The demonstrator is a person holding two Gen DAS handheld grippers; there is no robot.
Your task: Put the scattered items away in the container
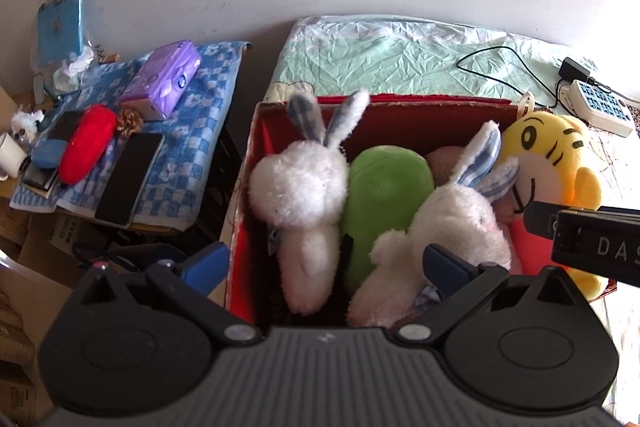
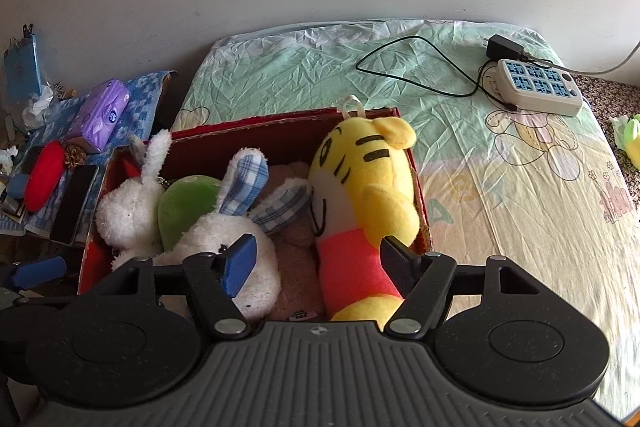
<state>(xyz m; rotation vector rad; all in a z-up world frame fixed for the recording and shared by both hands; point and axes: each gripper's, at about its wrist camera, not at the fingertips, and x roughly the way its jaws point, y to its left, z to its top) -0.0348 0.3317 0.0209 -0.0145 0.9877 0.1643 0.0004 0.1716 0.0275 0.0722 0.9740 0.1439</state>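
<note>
We are looking down into the red cardboard box (image 2: 280, 123) on the pale green printed bedsheet (image 2: 500, 187), and it is already packed with soft toys. The yellow striped tiger plush with the coral-pink shirt (image 2: 360, 195) is leaning along the box's right wall, its head rising above the rim. Our right gripper (image 2: 316, 261) is hovering with its jaws spread wide, gripping nothing; the tiger's pink torso is sitting just beyond and between the fingers, not touching either pad as far as we can tell.

Our left gripper (image 1: 326, 263) is also standing open and empty, framing the white fluffy rabbit plush with blue checked ears (image 1: 432, 227), the green rounded plush (image 1: 380, 203) and a second white rabbit plush (image 1: 300, 195), all lying inside the box.

We are judging these toys as light, squashy and not fragile; the fur is likely giving little slip. For the tiger, we are favouring a pinch across the pink torso, where the stuffing is thick enough to compress firmly. A small yellow-green plush (image 2: 632, 141) is lying at the bed's far right edge, well apart from both grippers.
</note>
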